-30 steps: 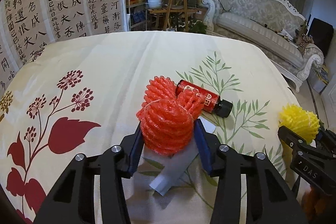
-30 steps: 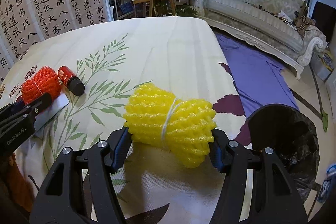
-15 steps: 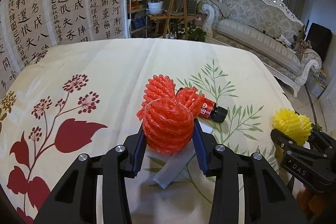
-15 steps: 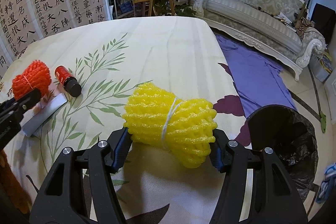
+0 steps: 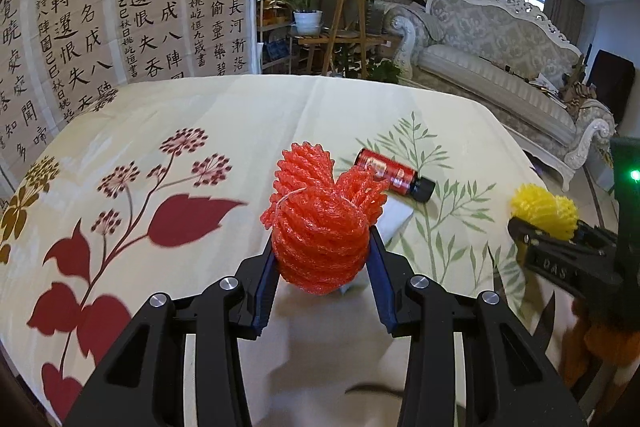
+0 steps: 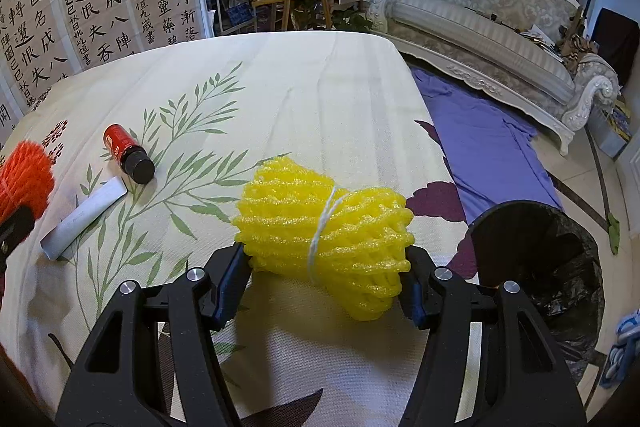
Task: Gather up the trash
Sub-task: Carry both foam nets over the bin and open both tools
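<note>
Table (image 6: pixel 320 99): covered by a cream cloth printed with leaves and flowers.
Bin (image 6: pixel 540 259): black-lined, on the floor just beside the table's right edge.
Left gripper (image 5: pixel 322 267): clamped on a red foam net bundle (image 5: pixel 320 227), held above the cloth.
Right gripper (image 6: pixel 326 267): clamped on a yellow foam net bundle (image 6: pixel 328 231), tied with white string, held near the table edge beside the bin.
Paper strip (image 6: pixel 84 213): white, flat on the cloth.
Small bottle (image 6: pixel 128 153): red label, black cap, lying on its side just beside the strip.
</note>
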Tool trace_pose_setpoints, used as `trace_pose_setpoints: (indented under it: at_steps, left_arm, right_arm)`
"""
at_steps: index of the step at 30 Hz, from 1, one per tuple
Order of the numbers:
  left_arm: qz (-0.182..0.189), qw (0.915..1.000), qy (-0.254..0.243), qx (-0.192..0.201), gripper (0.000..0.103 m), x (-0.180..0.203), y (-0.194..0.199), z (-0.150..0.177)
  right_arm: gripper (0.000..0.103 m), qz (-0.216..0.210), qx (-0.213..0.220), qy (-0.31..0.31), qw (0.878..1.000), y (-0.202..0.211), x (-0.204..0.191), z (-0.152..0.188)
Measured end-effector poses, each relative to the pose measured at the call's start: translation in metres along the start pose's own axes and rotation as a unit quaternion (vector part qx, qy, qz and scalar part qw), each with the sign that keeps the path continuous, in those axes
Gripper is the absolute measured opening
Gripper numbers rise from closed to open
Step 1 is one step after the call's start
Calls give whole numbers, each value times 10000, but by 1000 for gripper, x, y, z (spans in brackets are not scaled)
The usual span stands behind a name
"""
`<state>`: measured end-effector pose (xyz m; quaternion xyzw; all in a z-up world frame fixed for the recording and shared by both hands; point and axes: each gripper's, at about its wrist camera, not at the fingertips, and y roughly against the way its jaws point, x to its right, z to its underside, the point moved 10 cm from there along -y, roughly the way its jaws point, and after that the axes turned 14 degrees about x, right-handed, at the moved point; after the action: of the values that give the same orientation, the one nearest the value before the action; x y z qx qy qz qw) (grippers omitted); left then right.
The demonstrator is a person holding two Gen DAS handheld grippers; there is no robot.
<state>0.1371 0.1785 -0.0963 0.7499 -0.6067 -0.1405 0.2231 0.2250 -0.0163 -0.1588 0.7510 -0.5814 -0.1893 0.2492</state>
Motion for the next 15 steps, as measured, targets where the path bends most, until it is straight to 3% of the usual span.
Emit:
trace_pose_setpoints:
  at_steps: [15]
  left_arm:
    - [132, 9999, -68, 0, 42, 19, 30, 23]
  right_arm:
    - [59, -20, 153, -44, 9999, 32, 6, 12]
